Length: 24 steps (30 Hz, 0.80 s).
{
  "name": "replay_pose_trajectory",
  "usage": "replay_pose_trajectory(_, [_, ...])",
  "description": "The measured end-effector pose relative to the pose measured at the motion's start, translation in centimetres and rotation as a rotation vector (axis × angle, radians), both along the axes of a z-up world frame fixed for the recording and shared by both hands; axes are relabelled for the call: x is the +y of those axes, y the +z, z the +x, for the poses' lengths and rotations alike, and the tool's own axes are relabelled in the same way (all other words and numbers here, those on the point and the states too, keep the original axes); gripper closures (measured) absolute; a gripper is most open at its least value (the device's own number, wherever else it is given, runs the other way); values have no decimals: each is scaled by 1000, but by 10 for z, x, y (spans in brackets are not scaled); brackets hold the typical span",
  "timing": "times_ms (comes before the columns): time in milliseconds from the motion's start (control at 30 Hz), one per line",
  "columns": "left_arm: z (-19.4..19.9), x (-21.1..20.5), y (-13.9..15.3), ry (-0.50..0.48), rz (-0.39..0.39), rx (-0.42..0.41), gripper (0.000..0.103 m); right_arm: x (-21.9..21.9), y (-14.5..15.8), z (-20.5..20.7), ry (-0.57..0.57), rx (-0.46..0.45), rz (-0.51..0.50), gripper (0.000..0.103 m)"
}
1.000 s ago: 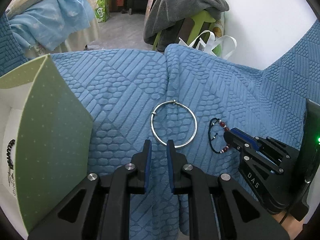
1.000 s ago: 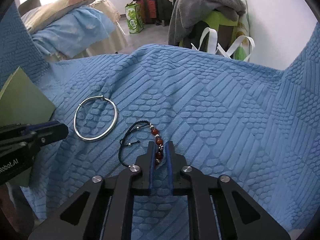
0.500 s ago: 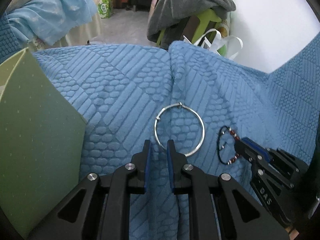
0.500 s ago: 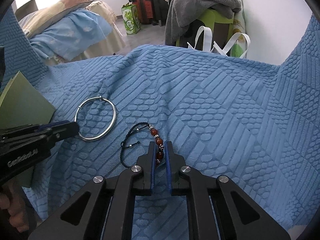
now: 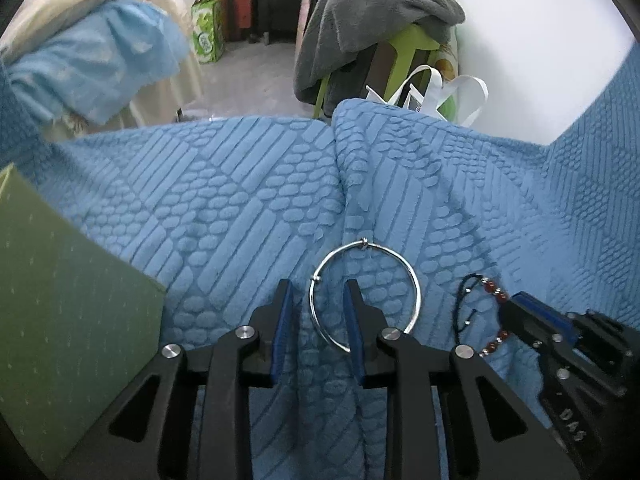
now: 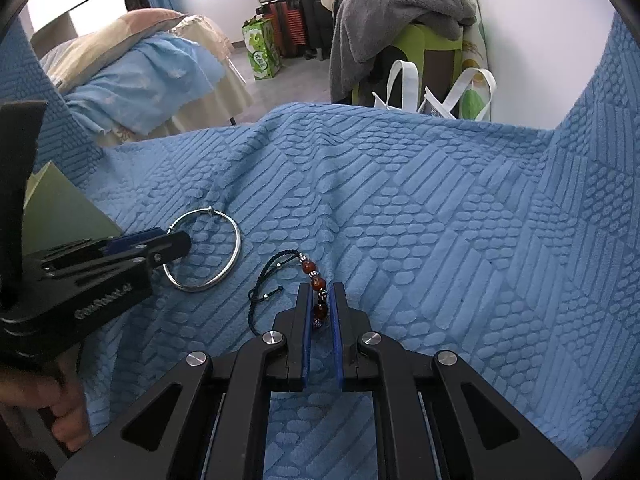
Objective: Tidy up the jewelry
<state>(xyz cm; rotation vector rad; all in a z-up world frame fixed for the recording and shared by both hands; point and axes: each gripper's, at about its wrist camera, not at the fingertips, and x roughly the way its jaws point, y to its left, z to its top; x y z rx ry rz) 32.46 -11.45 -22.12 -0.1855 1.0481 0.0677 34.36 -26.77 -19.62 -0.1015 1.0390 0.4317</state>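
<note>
Silver bangle (image 5: 364, 294) is straddled by parted left gripper (image 5: 316, 292), not yet gripped. Beaded bracelet (image 6: 316, 280) is pinched betw. right gripper (image 6: 320, 300) fingers. Both still on blanket (image 6: 440, 220); green box (image 5: 60, 300) awaits, left of left fingers.

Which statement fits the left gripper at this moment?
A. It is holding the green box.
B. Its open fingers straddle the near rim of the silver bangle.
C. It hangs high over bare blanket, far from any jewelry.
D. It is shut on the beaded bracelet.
B: the left gripper is open, one finger outside the silver bangle and one inside its ring, on the blue blanket.
</note>
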Motion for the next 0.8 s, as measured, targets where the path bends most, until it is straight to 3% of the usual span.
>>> replay_pose_trajectory(100, [4, -12, 0, -52, 81, -12, 88, -6, 0, 0, -12, 21, 27, 96])
replay_pose_trajectory(133, [4, -16, 0, -72, 97, -15, 96, -8, 1, 0, -17, 29, 44, 96])
replay_pose_trajectory(233, [0, -20, 1, -94, 121, -16, 98, -13, 5, -2, -29, 29, 74, 96])
replay_pose_trajectory(567, [-25, -5, 20, -72, 25, -27, 98, -17, -1, -4, -51, 70, 112, 95])
replay_pose_trajectory(633, [-31, -2, 21, -63, -5, -14, 98, -16, -2, -3, -51, 71, 124, 90])
replay_pose_trajectory(700, [-36, -1, 21, -54, -12, -7, 98, -14, -4, -1, -50, 75, 128, 74])
replay_pose_trajectory(800, [-44, 0, 19, -46, -17, 3, 98, -8, -9, 1, -40, 77, 100, 79])
